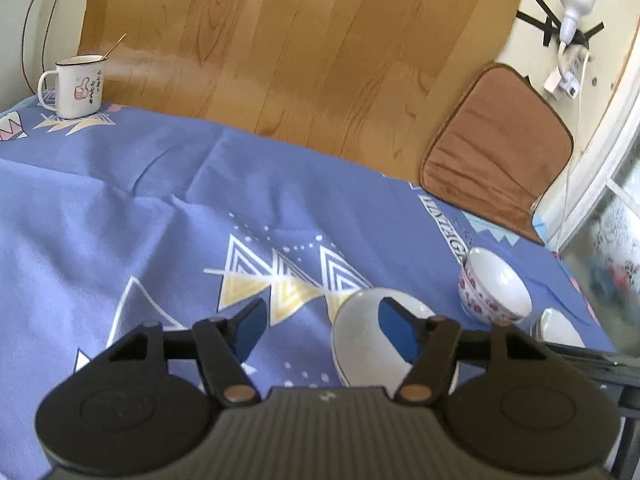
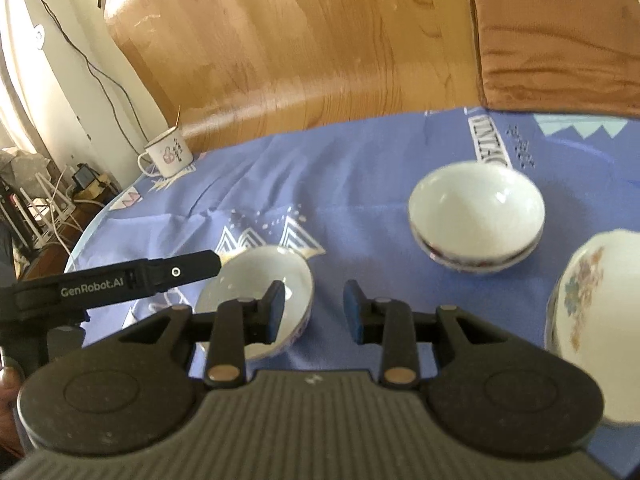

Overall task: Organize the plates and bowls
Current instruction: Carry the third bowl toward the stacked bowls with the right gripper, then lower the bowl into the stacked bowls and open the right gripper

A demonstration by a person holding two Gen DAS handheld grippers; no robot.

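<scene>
The left gripper [image 1: 320, 330] hangs over the blue cloth [image 1: 120, 208] on the table, its jaws apart with nothing between them; its right finger stands in front of a white dish [image 1: 368, 344] that lies just beside it. In the right wrist view the same dish [image 2: 256, 280] sits tilted on the cloth, with the left gripper's black finger reaching to its rim. The right gripper [image 2: 314, 310] has its jaws partly apart and empty, its left finger in front of the dish. Two stacked bowls [image 2: 476, 216] stand apart, further right. A flowered plate [image 2: 592, 312] lies at the right edge. A mug [image 2: 168, 154] stands at the far left corner
</scene>
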